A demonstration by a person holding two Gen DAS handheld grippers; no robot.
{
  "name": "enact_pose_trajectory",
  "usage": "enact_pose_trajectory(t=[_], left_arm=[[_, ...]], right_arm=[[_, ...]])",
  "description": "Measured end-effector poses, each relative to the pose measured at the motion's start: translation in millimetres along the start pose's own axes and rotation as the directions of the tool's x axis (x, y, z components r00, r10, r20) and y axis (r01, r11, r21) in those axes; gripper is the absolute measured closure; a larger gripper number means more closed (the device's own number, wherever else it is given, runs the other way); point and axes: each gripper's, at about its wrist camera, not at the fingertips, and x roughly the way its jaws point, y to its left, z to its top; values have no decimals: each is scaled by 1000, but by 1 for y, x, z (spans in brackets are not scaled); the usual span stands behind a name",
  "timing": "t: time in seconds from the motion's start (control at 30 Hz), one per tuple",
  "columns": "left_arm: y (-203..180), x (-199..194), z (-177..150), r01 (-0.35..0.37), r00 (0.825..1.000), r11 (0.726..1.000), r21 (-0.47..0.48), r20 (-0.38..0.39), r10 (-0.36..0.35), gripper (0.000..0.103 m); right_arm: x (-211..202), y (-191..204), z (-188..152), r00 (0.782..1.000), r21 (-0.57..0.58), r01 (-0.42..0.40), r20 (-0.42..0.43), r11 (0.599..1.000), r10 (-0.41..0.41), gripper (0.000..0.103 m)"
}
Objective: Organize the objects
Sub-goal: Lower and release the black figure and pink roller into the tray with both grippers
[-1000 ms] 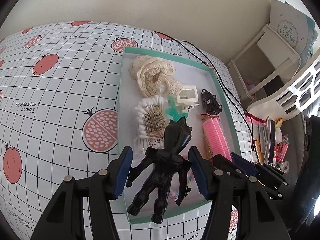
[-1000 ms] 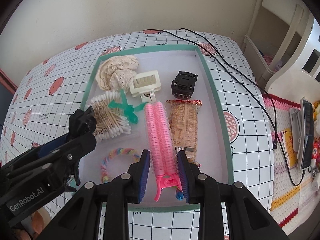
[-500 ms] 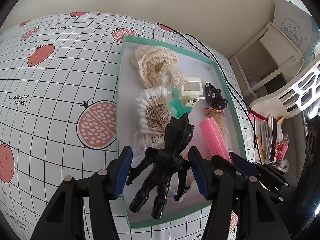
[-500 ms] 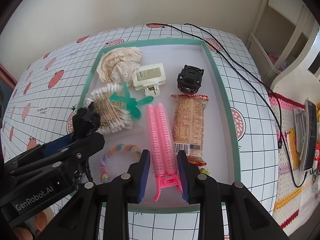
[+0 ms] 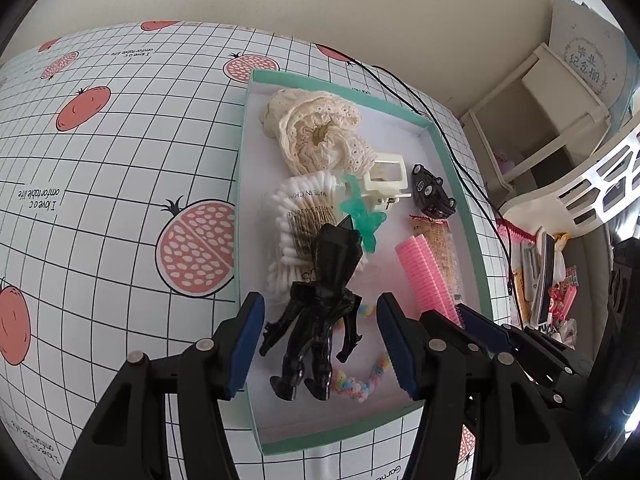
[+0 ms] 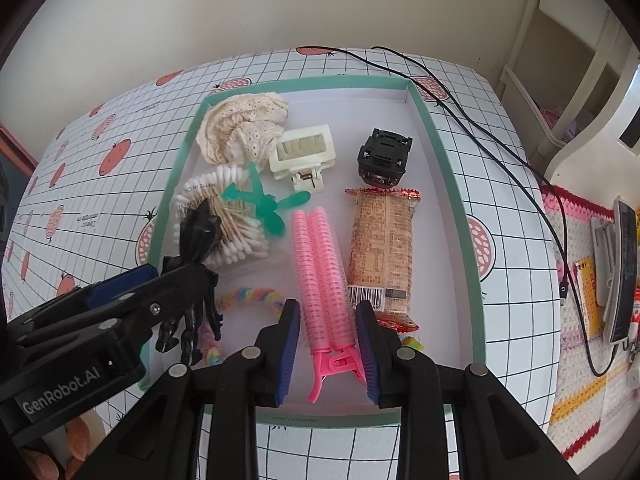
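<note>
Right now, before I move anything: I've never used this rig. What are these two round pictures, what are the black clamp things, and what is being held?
No robot here: a person holds a pair of tongs in each hand, each with a wide-angle camera looking forward along it. One picture is from the left tongs, the other from the right tongs. On the patterned tablecloth sits a teal tray holding cotton swabs, a lace scrunchie, a cream claw clip, a snack packet and a toy car. The left tongs carry a black toy figure above it. The right tongs flank a pink roller clip; whether they grip it is unclear.
</note>
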Motion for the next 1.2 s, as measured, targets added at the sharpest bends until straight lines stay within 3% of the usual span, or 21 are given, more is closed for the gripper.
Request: enact_pose_trajectory(t=[0.53, 0.83, 0.9, 0.93, 1.2], left_arm=[[-3, -27, 9, -6, 997, 1000, 2, 74, 6, 43], [6, -29, 10, -89, 991, 996, -13, 102, 90, 43], [11, -28, 9, -109, 989, 994, -31, 101, 111, 41], [14, -28, 10, -116, 988, 992, -40, 101, 120, 39], [37, -31, 11, -183, 974, 976, -116, 116, 196, 29]], right_arm=[[-14, 0, 3, 998, 0, -16, 53, 1000, 16, 65], [-13, 1, 2, 998, 0, 5, 61, 1000, -5, 65], [-14, 0, 3, 997, -2, 16, 74, 1000, -16, 46], [-14, 0, 3, 997, 0, 18, 79, 1000, -18, 41], [-15, -1, 3, 995, 10, 20, 97, 1000, -21, 20]])
